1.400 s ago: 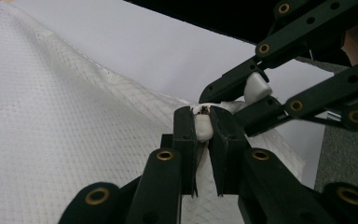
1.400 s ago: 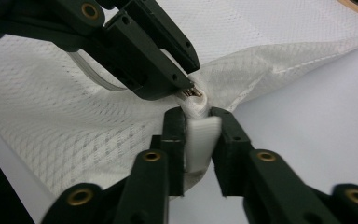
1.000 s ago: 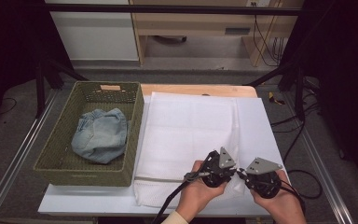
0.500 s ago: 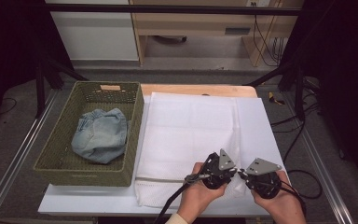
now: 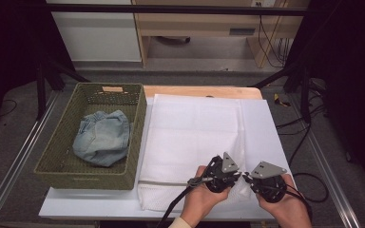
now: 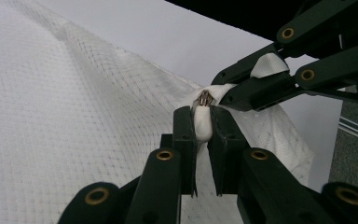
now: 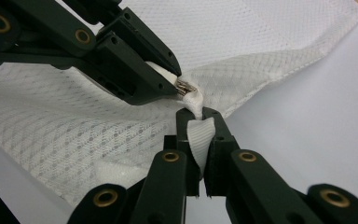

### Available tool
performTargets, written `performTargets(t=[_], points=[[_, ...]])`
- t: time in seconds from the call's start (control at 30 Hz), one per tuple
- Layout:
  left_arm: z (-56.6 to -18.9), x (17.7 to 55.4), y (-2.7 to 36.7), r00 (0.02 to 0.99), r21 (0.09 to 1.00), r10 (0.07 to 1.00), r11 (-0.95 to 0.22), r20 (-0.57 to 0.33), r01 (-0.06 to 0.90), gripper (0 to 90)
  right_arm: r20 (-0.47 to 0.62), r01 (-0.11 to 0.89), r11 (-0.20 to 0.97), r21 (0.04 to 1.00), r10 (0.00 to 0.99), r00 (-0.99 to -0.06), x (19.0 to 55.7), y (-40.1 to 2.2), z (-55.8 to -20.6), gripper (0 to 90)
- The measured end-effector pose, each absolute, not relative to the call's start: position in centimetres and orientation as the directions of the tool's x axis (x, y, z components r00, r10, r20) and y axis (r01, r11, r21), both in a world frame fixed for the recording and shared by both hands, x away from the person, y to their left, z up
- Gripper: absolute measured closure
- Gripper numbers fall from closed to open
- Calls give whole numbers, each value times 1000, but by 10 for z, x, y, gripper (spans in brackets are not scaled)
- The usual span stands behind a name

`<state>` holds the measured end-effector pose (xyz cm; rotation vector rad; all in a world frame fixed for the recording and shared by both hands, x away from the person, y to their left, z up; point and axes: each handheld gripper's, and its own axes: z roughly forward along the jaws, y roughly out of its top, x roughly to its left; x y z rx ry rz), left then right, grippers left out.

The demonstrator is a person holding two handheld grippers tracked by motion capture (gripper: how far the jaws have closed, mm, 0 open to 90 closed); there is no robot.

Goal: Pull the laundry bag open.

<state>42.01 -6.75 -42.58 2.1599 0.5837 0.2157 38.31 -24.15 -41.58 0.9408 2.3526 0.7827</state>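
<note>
A white mesh laundry bag (image 5: 195, 137) lies flat on the white table (image 5: 266, 123). Both grippers meet at its near right corner. My left gripper (image 5: 239, 175) is shut on a fold of the mesh bag (image 6: 203, 125) right by a small metal zipper pull (image 6: 205, 98). Opposite it, my right gripper (image 5: 245, 176) pinches the bag's white edge band (image 7: 198, 135) from the other side. The zipper pull (image 7: 185, 87) sits between the two sets of jaws, at the tip of the left gripper (image 7: 177, 84). In the left gripper view the right gripper (image 6: 219, 93) comes in from the right.
A green woven basket (image 5: 76, 166) stands at the table's left with a crumpled light-blue denim garment (image 5: 102, 137) inside. Cables trail from both grippers toward the near edge. A wooden strip (image 5: 199, 91) borders the table's far side.
</note>
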Motion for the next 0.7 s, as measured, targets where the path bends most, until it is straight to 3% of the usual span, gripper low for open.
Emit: performTargets(t=[0.7], points=[[-425,419,-68,875,788,481,-520,-48,329,816,-203,460,582,670,740,-641,384,-244,-417,875]])
